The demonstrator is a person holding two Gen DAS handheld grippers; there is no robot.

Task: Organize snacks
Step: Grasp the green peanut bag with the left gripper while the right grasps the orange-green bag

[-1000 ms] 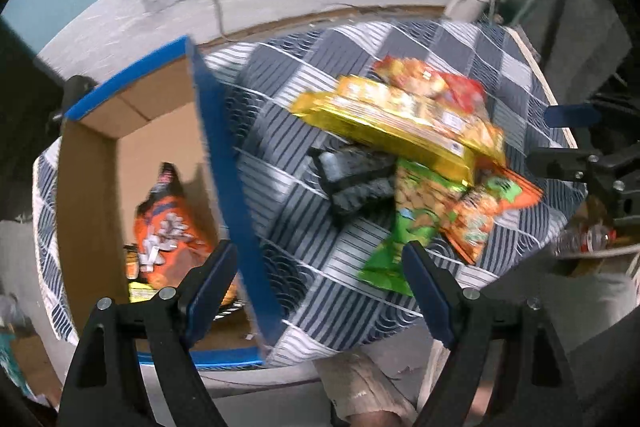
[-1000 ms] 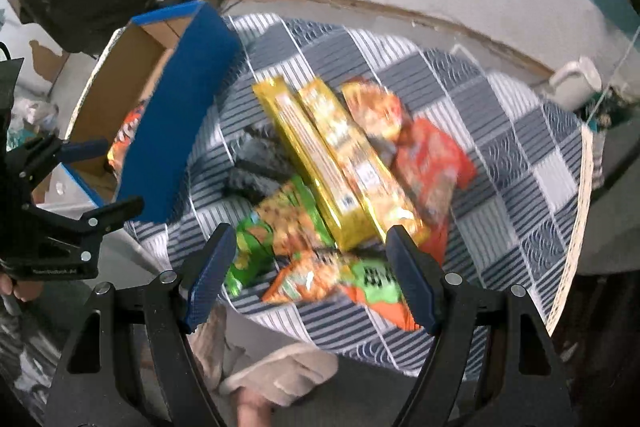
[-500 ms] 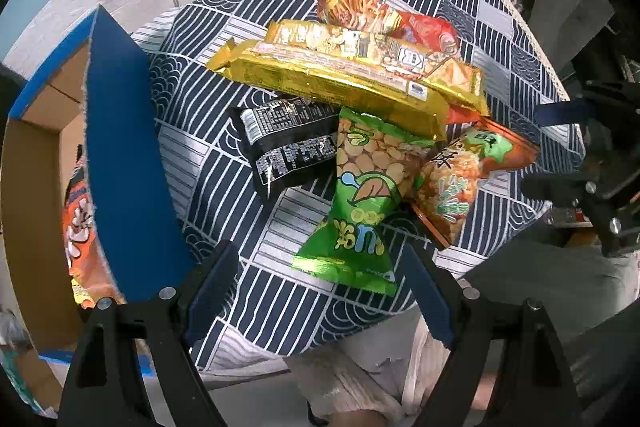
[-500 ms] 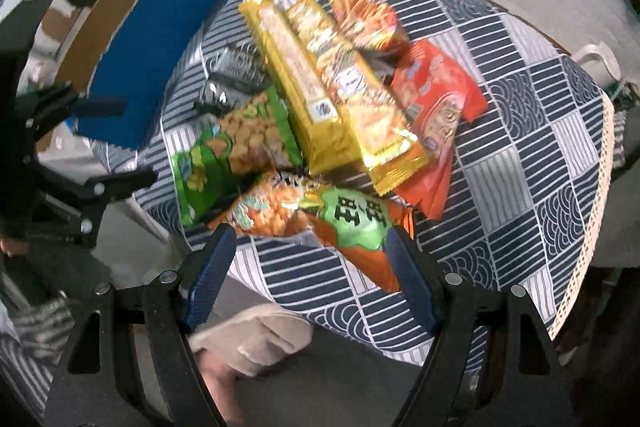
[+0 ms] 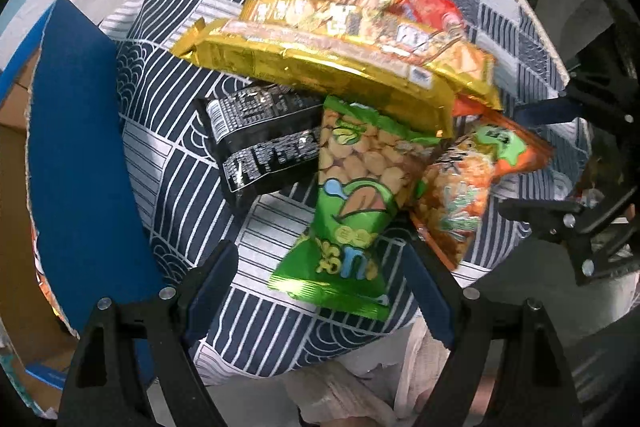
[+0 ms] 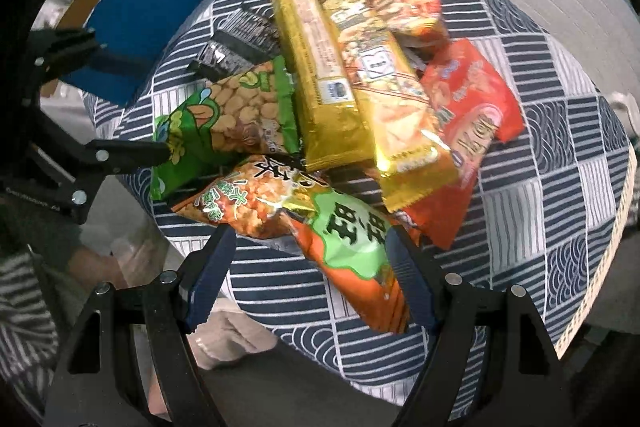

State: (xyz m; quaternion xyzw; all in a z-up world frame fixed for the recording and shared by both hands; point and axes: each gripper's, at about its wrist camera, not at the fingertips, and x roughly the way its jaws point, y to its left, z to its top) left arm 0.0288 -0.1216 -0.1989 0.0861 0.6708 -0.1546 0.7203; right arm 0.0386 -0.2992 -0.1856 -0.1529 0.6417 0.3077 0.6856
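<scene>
Left gripper [image 5: 320, 281]: my jaws stand wide, nothing clamped; they hang over the near edge of the table, pointing down at the pile
Green snack bag [image 5: 352, 215]: its lower end lies between my left fingers, but I cannot see the pads pressing it
Right gripper [image 6: 308, 269]: jaws also spread wide, holding nothing
Orange-and-green snack bag [image 6: 340, 235]: lies between my right fingers, its far pad just beside the bag's edge; whether they touch I cannot tell
Black packet [image 5: 264, 139]: beyond my left gripper, partly under the green bag and the gold one
Gold packets [image 5: 332, 67]: two long ones side by side across the middle of the pile, resting on the other bags
Red bag [image 6: 468, 131]: on the far side of the gold packets from the green bag, well beyond my right gripper
Cardboard box [image 5: 16, 163]: to the left of the table, its blue flap [image 5: 80, 163] standing against the patterned tablecloth [image 5: 176, 195]
</scene>
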